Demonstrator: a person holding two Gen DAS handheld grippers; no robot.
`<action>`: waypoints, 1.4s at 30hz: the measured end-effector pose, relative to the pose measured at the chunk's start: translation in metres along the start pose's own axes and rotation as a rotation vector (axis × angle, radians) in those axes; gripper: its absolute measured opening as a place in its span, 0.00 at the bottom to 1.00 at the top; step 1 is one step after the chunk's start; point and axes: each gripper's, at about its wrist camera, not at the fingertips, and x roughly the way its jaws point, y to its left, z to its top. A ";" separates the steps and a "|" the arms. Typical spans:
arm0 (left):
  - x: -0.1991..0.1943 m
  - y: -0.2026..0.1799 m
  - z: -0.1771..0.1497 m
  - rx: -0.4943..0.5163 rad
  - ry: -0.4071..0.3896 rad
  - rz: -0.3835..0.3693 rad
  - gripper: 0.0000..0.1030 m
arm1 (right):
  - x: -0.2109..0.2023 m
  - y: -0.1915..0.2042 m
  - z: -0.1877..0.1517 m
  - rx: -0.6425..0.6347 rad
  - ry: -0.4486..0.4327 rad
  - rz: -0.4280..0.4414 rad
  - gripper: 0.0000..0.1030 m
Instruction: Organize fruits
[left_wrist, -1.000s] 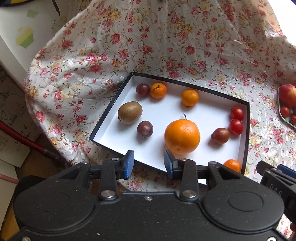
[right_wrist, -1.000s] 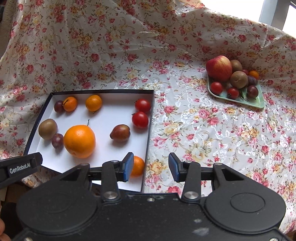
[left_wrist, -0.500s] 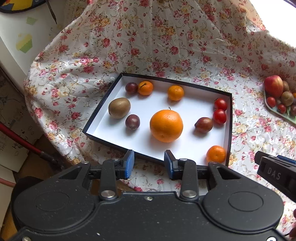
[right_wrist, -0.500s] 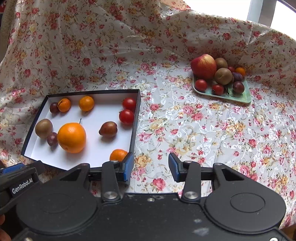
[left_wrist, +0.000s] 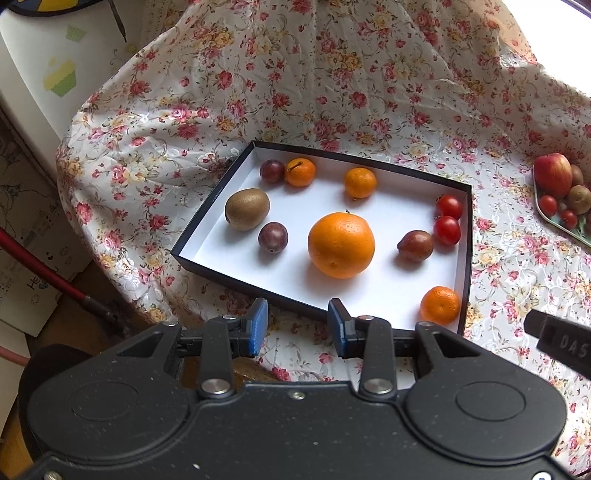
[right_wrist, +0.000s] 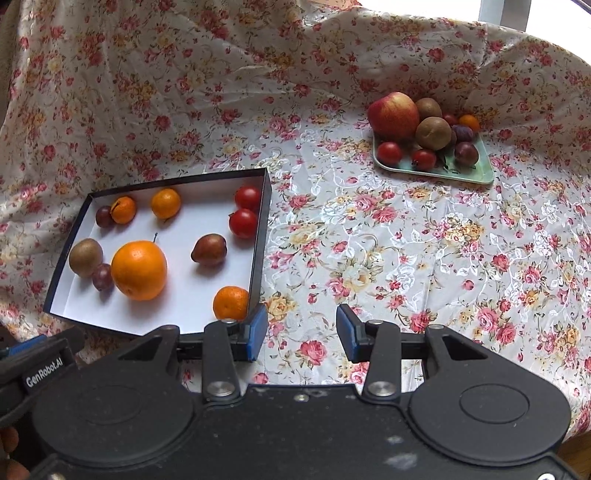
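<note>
A black-rimmed white box (left_wrist: 466, 236) (right_wrist: 263, 221) lies on the floral cloth and holds a large orange (left_wrist: 341, 245) (right_wrist: 139, 270), a kiwi (left_wrist: 247, 209), small tangerines, plums and two cherry tomatoes (left_wrist: 447, 219). At the back right a green tray (right_wrist: 476, 176) carries an apple (right_wrist: 393, 115), kiwis, plums and tomatoes. My left gripper (left_wrist: 297, 328) hangs open and empty in front of the box's near edge. My right gripper (right_wrist: 302, 334) is open and empty too, above the cloth just right of the box's near corner.
The floral cloth (right_wrist: 406, 258) drapes up behind the table like a wall. At the left the table edge drops off to cardboard boxes (left_wrist: 26, 236) and a red pole (left_wrist: 55, 277). Bare cloth lies between box and tray.
Both grippers have pulled back and risen, so the box and tray look smaller and farther off. The fruit has not moved, and both grippers stay open.
</note>
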 end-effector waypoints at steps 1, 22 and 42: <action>-0.001 0.000 0.000 -0.001 -0.006 -0.004 0.45 | -0.002 -0.001 0.001 0.004 -0.004 0.009 0.43; 0.004 -0.016 -0.004 0.097 0.009 -0.029 0.45 | 0.003 0.013 -0.007 -0.059 0.001 0.002 0.43; 0.006 -0.016 -0.004 0.101 0.024 -0.043 0.45 | 0.009 0.016 -0.006 -0.073 0.019 -0.001 0.43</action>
